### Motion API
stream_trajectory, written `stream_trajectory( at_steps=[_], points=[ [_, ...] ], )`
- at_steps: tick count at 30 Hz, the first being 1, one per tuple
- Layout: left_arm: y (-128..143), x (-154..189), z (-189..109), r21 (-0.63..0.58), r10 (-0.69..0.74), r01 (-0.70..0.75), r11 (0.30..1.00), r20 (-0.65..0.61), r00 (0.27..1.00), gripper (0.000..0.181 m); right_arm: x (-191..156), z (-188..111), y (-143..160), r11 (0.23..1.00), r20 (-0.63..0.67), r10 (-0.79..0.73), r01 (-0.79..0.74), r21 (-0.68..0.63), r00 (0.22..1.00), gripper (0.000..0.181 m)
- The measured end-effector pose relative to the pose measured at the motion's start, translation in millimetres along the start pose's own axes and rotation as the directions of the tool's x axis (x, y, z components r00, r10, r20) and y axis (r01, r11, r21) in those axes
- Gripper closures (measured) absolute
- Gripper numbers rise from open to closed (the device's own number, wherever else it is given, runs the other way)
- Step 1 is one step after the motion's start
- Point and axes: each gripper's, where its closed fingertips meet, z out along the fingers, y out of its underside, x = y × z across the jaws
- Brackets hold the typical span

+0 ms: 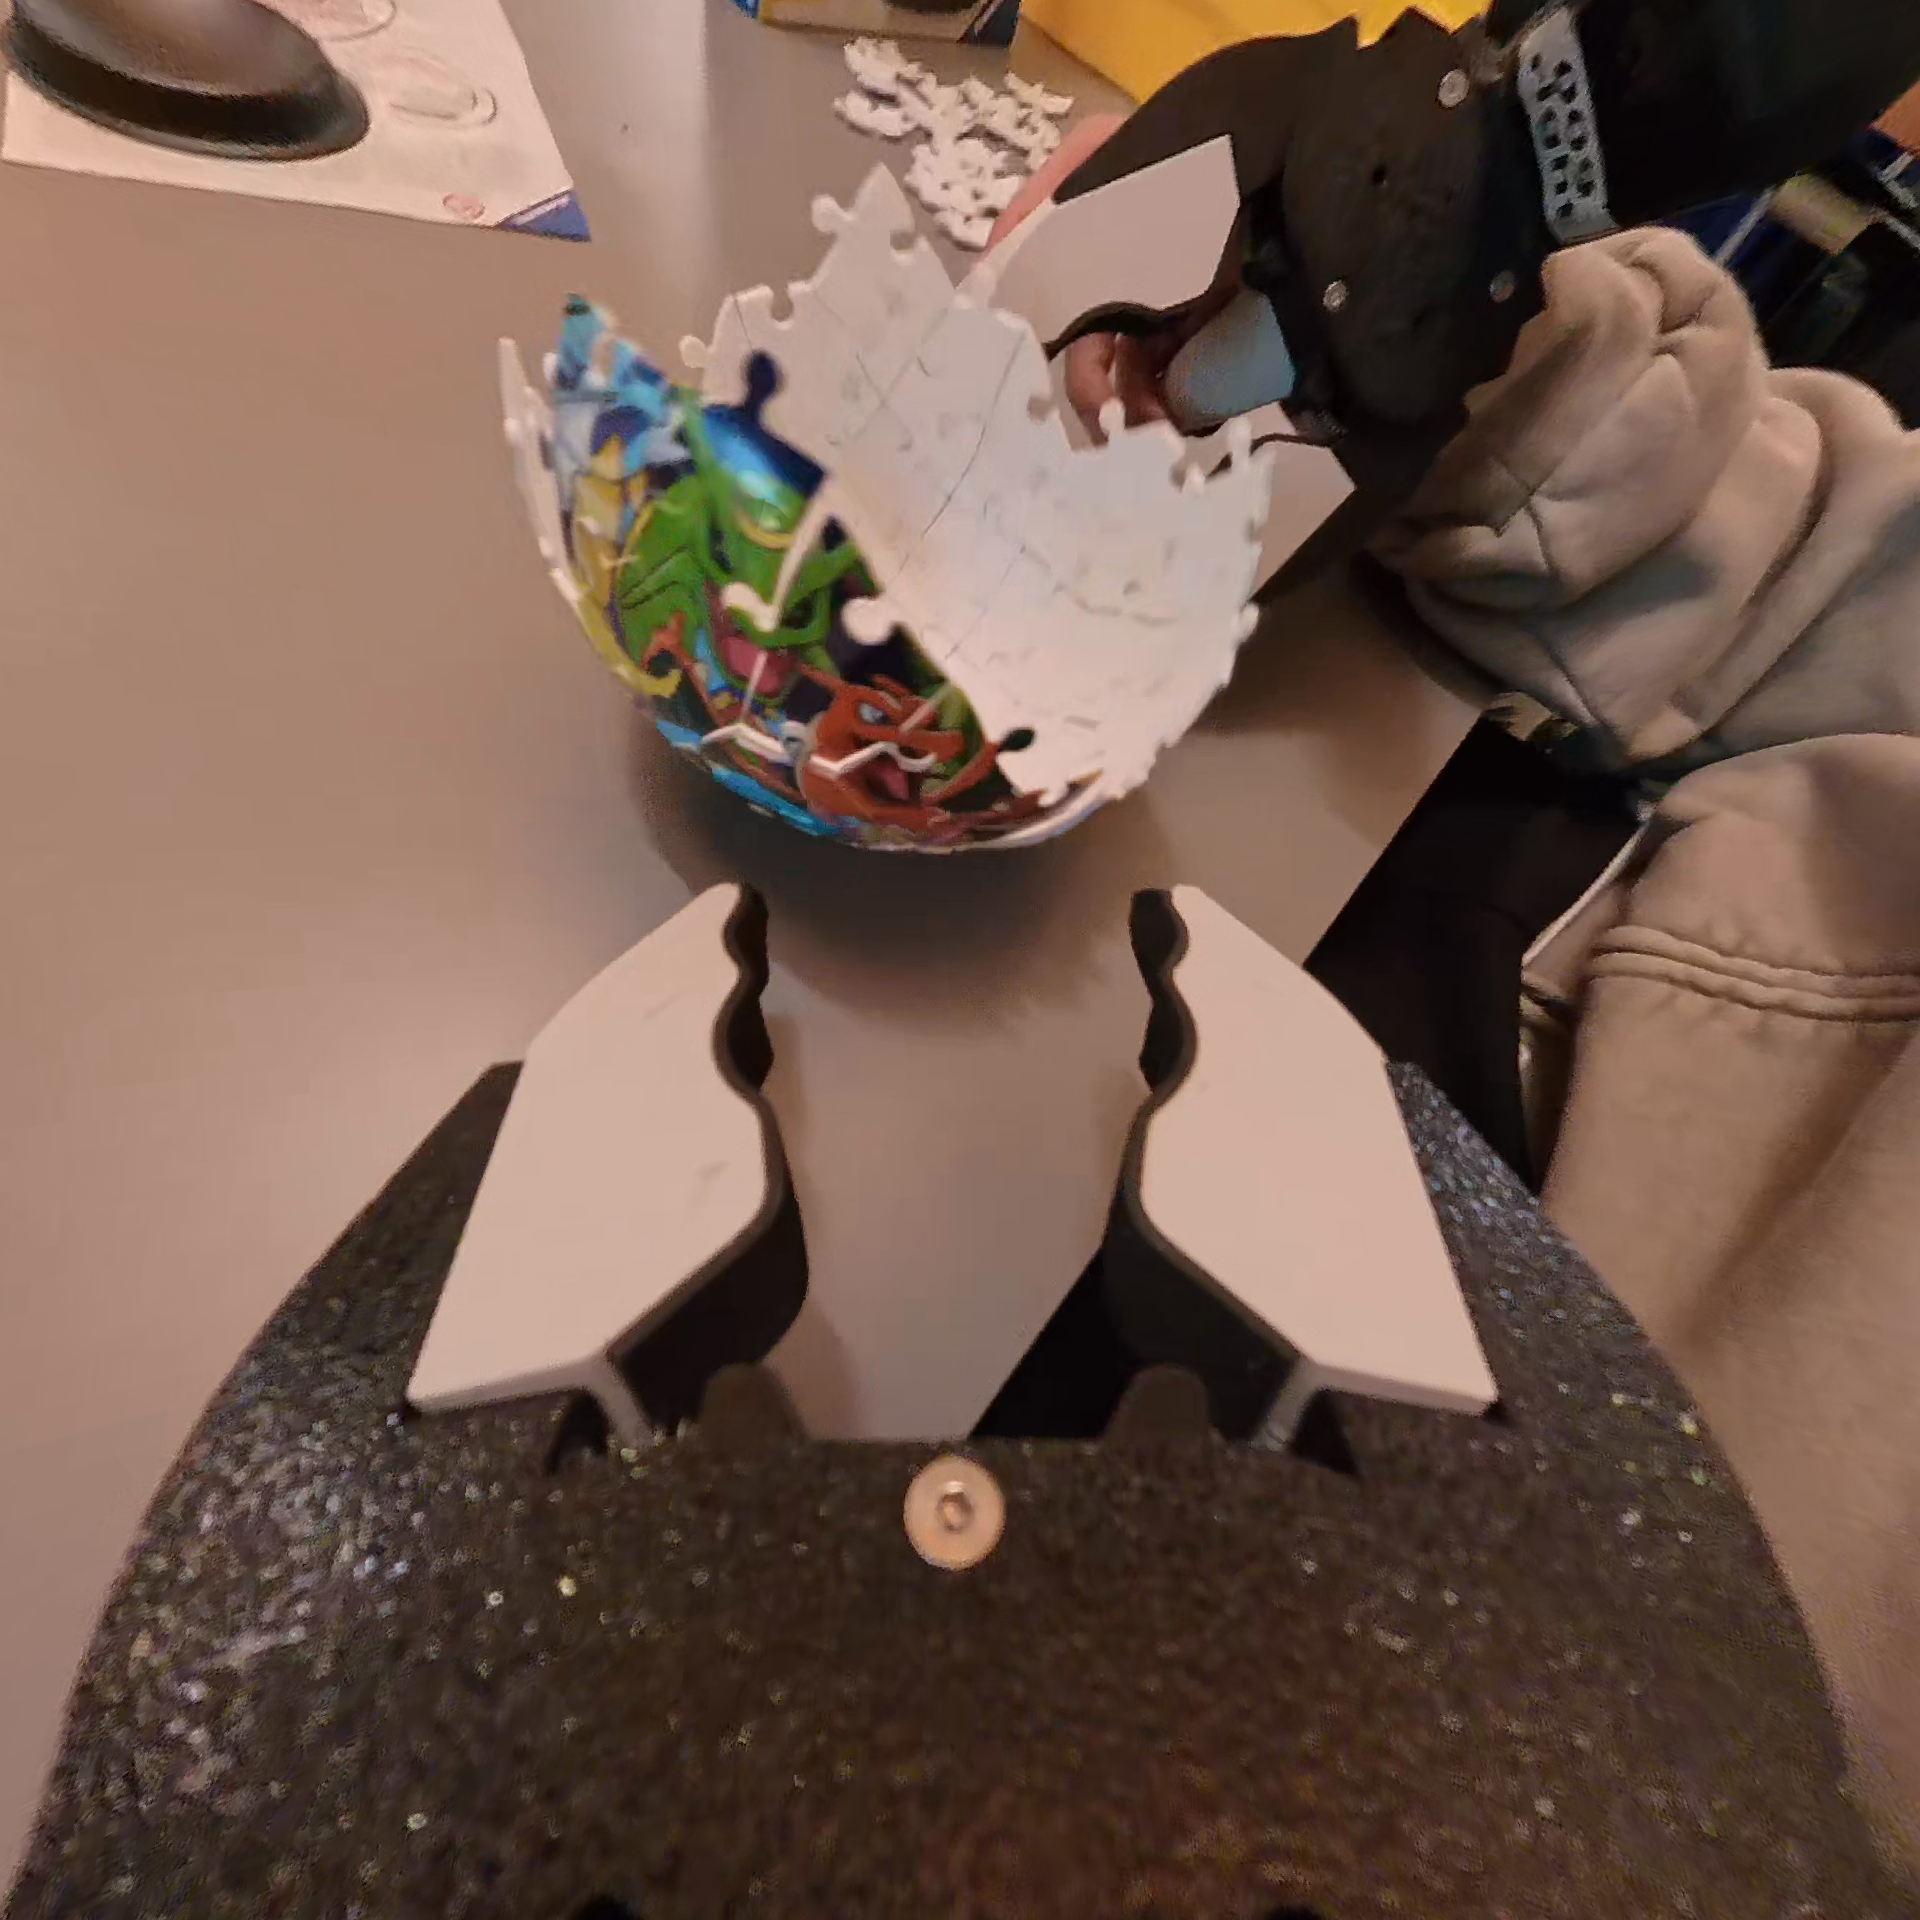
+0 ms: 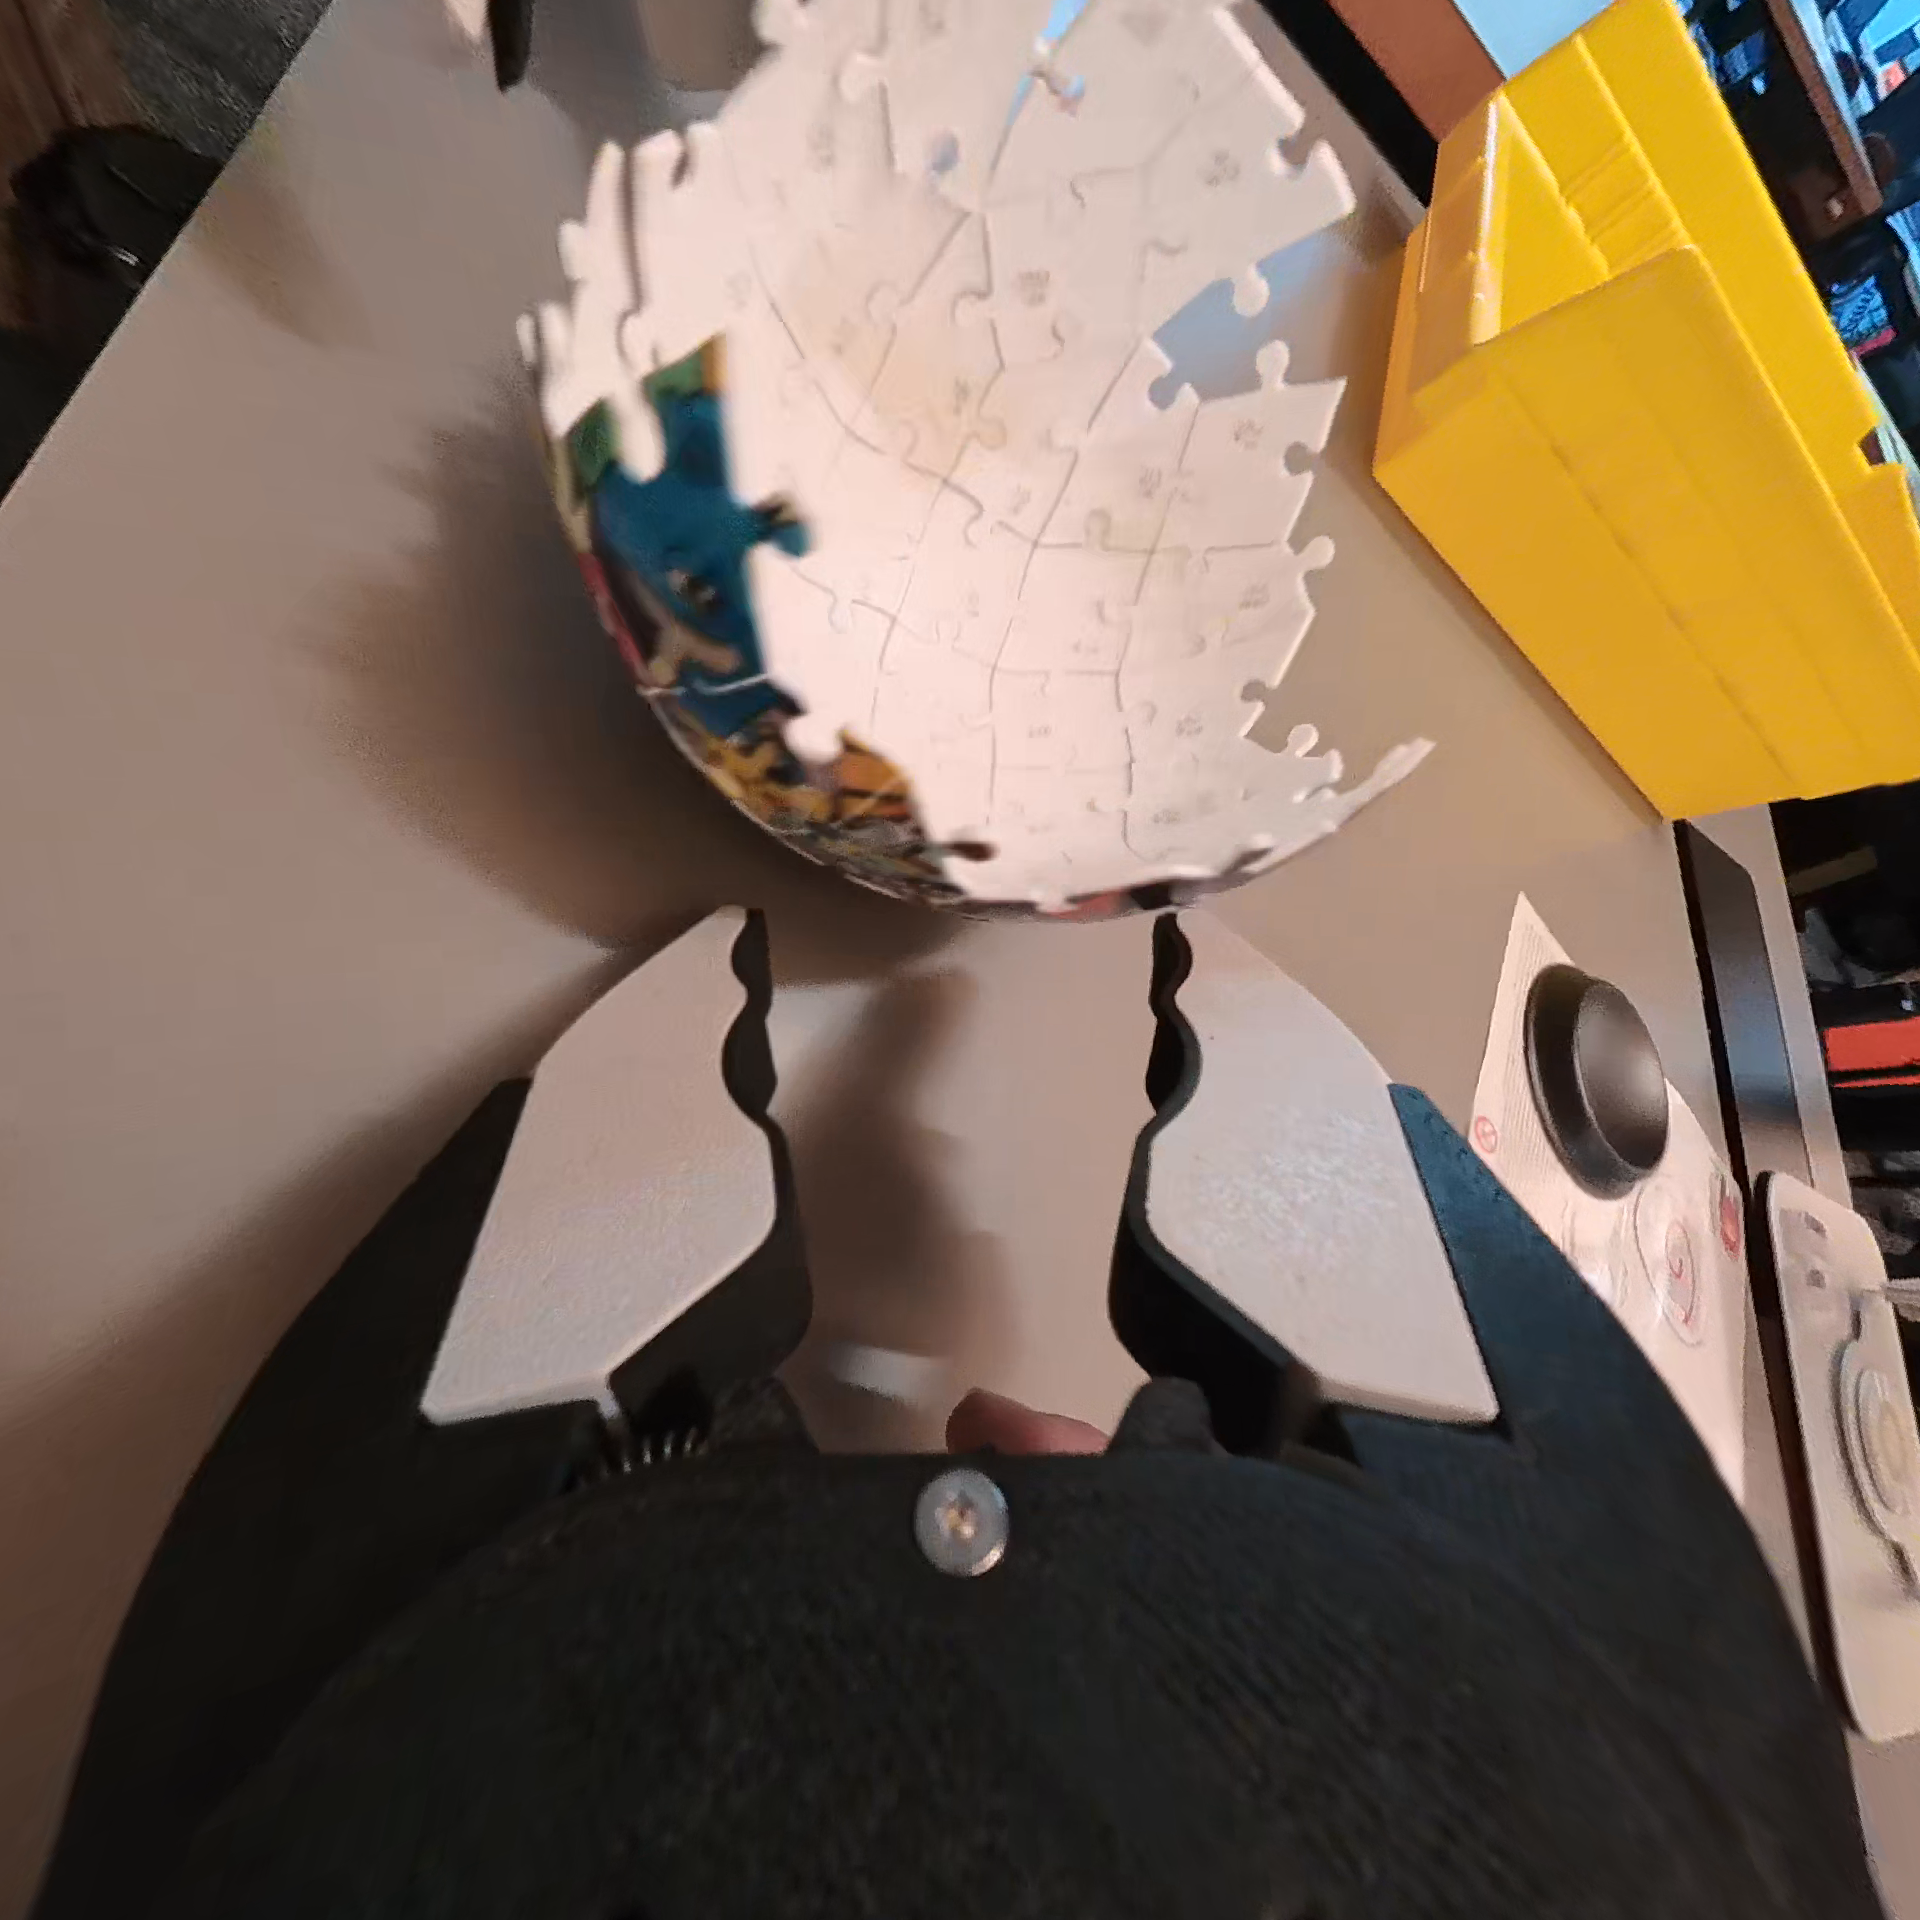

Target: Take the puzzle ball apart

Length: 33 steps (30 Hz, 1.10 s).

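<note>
The puzzle ball [image 1: 935, 582] is a partly open shell on the grey table [image 1: 260, 623]. Its outside is colourful and its inside is white, with a jagged rim of pieces. My left gripper [image 1: 948, 914] is open and empty, its tips just short of the shell's near side. My right gripper [image 2: 958, 927] is open and empty, with the shell [image 2: 1039, 520] just beyond its tips. In the left wrist view the right gripper [image 1: 1023, 223] is at the shell's far right rim. I cannot tell whether it touches the rim.
Loose white puzzle pieces [image 1: 956, 125] lie behind the shell. A black round stand [image 1: 177, 83] sits on a paper sheet at the back left. A yellow bin [image 2: 1662, 468] stands by the table edge. A person's beige sleeve [image 1: 1610, 520] is at the right. Some 12 cm of space lies between my two pairs of fingers.
</note>
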Motion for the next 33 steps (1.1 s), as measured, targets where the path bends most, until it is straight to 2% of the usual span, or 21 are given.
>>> stream_trajectory(
  at_steps=[7,10,11,13,15,17,19,22,24,28,32,33],
  points=[
    [-17.4,4.8,11.2,0.057,0.094,-0.091,0.994,-0.045,0.995,0.133,5.4,-27.1,15.0,0.998,-0.006,0.051,-0.051,-0.025,0.999,0.139],
    [-20.1,4.3,12.1,0.059,0.126,-0.123,0.991,-0.048,0.991,0.136,15.0,-49.6,24.2,0.994,-0.03,0.087,-0.089,-0.063,0.996,0.164],
    [-21.3,4.1,12.5,0.062,0.124,-0.121,0.991,-0.054,0.991,0.136,20.3,-58.6,24.9,0.992,-0.043,0.105,-0.108,-0.072,0.994,0.18],
    [-23.8,2.3,12.8,0.066,0.126,-0.122,0.99,-0.053,0.991,0.135,31.3,-75.9,17.7,0.99,-0.068,0.117,-0.121,-0.071,0.991,0.181],
    [-25.9,3.5,12.6,0.073,0.145,-0.141,0.987,-0.062,0.987,0.135,41.3,-86.8,-4.2,0.993,-0.082,0.109,-0.112,-0.038,0.991,0.181],
    [-27.3,3.1,13.1,0.075,0.159,-0.155,0.985,-0.061,0.985,0.136,44.5,-84.6,-29.1,0.991,-0.051,0.127,-0.129,-0.027,0.991,0.181],
    [-29.1,2.8,14.1,0.079,0.168,-0.163,0.983,-0.06,0.984,0.136,39.0,-70.6,-45.0,0.986,0.037,0.152,-0.149,-0.073,0.988,0.181],
    [-30.8,2.0,16.0,0.082,0.172,-0.167,0.982,-0.057,0.983,0.137,33.8,-41.3,-54.0,0.96,0.177,0.25,-0.22,-0.171,0.952,0.181],
    [-31.9,1.3,16.9,0.08,0.17,-0.165,0.983,-0.052,0.984,0.137,34.6,-24.4,-55.9,0.913,0.241,0.389,-0.338,-0.227,0.889,0.181],
    [-37.1,-0.7,17.1,0.097,0.183,-0.18,0.979,-0.023,0.983,0.137,25.0,-9.4,-70.1,0.763,0.41,0.645,-0.58,-0.286,0.645,0.181],
    [-48.7,0.7,15.2,0.177,0.175,-0.167,0.97,-0.03,0.984,0.137,23.6,-7.9,-83.0,0.592,0.45,0.78,-0.745,-0.307,0.434,0.181],
    [-50.2,0.6,14.8,0.191,0.175,-0.166,0.967,-0.034,0.984,0.137,25.6,-5.7,-84.4,0.557,0.436,0.803,-0.773,-0.304,0.407,0.181]
  ],
)
